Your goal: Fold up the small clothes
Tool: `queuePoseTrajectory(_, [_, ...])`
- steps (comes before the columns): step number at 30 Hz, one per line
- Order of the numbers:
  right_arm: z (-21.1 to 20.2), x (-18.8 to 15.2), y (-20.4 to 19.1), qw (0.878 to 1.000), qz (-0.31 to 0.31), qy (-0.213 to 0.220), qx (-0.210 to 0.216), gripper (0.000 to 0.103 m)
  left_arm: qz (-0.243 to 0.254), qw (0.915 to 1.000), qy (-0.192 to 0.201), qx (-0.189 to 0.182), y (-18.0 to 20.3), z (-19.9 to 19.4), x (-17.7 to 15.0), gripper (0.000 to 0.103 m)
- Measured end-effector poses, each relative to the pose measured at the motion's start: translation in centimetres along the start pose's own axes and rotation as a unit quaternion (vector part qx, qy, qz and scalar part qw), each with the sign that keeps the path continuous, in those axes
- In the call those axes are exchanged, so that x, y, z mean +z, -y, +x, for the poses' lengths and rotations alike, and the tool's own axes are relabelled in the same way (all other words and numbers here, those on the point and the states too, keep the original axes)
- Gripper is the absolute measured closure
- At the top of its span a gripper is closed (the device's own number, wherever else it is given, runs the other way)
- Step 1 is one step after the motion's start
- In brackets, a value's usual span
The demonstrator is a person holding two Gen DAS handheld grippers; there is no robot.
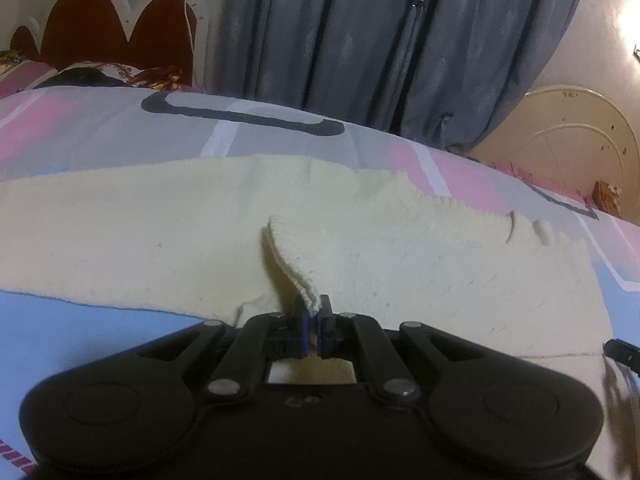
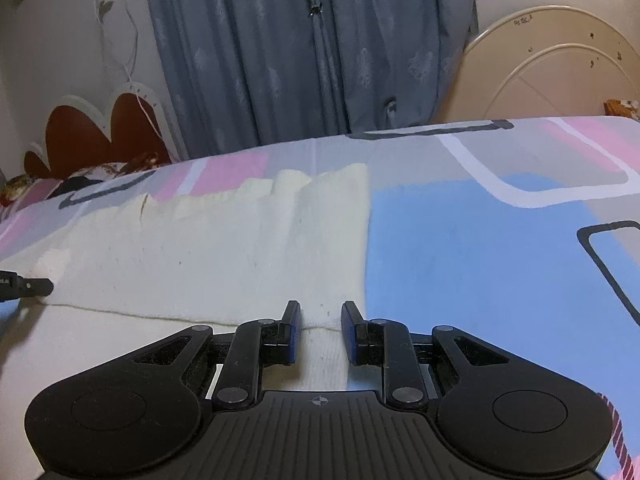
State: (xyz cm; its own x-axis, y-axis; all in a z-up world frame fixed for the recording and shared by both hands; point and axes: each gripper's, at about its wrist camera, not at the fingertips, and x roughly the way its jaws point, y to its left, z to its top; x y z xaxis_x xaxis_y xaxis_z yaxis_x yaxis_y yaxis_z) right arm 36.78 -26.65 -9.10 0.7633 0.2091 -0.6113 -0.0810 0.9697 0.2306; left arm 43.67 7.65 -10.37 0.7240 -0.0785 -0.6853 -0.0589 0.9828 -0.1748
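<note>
A cream knit garment lies spread flat on the patterned bedsheet. My left gripper is shut on a pinched-up ridge of its near edge, and the cloth rises from the jaws in a raised fold. In the right wrist view the same garment stretches away to the left, its right edge straight. My right gripper hovers low over the near right corner with its fingers apart; the hem runs across the gap and the pads do not press on it. The left gripper's tip pokes in at the left edge.
The sheet has pink, blue and grey blocks and runs on to the right of the garment. Behind the bed hang grey-blue curtains. A red scalloped headboard and pillows stand at far left, a cream footboard at far right.
</note>
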Motion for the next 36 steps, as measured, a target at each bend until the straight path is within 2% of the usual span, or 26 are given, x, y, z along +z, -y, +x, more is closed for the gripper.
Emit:
queuePoseTrajectory(1, [0.0,0.1,0.1,1.0,0.001,-0.001,0.001,0.08,0.007,1.0,-0.004,-0.001,0.0,0.1,0.0,0.099])
queuePoseTrajectory(2, [0.0,0.2,0.1,1.0,0.002,-0.002,0.003,0.08,0.013,0.9999,-0.004,-0.002,0.0,0.1,0.1,0.094])
queuePoseTrajectory(3, [-0.1,0.3,0.2,1.0,0.001,-0.002,0.004,0.08,0.014,0.9999,0.001,0.003,-0.2,-0.3,0.1,0.084])
queuePoseTrajectory(4, [-0.3,0.5,0.2,1.0,0.002,-0.001,0.005,0.08,0.009,0.9998,0.011,0.013,-0.6,-0.9,0.2,0.08])
queuePoseTrajectory(7, [-1.4,1.2,0.1,1.0,0.002,0.021,0.013,0.08,0.0,0.997,0.054,0.056,-0.9,-2.9,0.6,0.08])
queuePoseTrajectory(10, [-0.1,2.4,-0.9,0.999,-0.009,0.02,0.023,0.08,0.024,0.9977,0.055,0.033,1.5,-2.5,1.5,0.075])
queuePoseTrajectory(11, [0.7,2.8,-1.4,0.999,-0.012,0.017,0.029,0.08,0.043,0.9975,0.05,0.027,2.9,-1.9,1.7,0.064])
queuePoseTrajectory(12, [1.4,3.2,-2.2,0.999,-0.02,0.018,0.037,0.08,0.062,0.9969,0.043,0.02,4.2,-1.3,1.7,0.049])
queuePoseTrajectory(14, [2.9,3.9,-4.1,0.997,-0.047,0.018,0.054,0.08,0.097,0.9943,0.042,0.015,6.1,0.0,1.6,0.039])
queuePoseTrajectory(16, [4.4,4.2,-5.2,0.996,-0.07,0.01,0.063,0.08,0.11,0.9931,0.03,0.027,6.4,1.3,1.4,0.043])
queuePoseTrajectory(19, [6.1,4.6,-4.8,0.993,-0.095,0.003,0.065,0.08,0.092,0.9951,0.015,0.033,4.0,2.5,1.1,0.045])
queuePoseTrajectory(20, [6.5,4.9,-3.8,0.994,-0.094,0.005,0.047,0.08,0.091,0.9952,0.017,0.03,3.3,2.5,1.1,0.045])
queuePoseTrajectory(21, [6.9,5.5,-2.0,0.997,-0.072,0.007,0.016,0.08,0.094,0.9949,0.019,0.031,2.9,2.4,1.0,0.044])
queuePoseTrajectory(23, [7.6,6.5,1.7,1.0,-0.014,0.004,-0.021,0.08,0.103,0.9939,0.023,0.031,2.6,2.5,0.7,0.042])
queuePoseTrajectory(25, [8.5,6.9,3.3,0.999,-0.009,-0.003,-0.03,0.08,0.111,0.9927,0.032,0.036,3.0,2.5,0.3,0.04])
queuePoseTrajectory(27, [8.6,7.3,3.4,0.999,-0.024,-0.002,-0.024,0.08,0.111,0.9924,0.036,0.04,3.3,2.4,0.3,0.04])
queuePoseTrajectory(31, [7.3,7.8,2.0,0.998,-0.039,0.042,-0.011,0.08,0.095,0.9933,0.058,0.032,4.5,1.5,1.6,0.038])
queuePoseTrajectory(34, [9.0,8.1,0.7,0.998,-0.064,0.018,0.01,0.082,0.114,0.992,0.038,0.038,5.5,2.9,2.0,0.037])
queuePoseTrajectory(36, [10.3,7.9,1.0,0.997,-0.075,0.001,-0.021,0.093,0.113,0.9924,0.025,0.04,4.9,3.9,1.5,0.03])
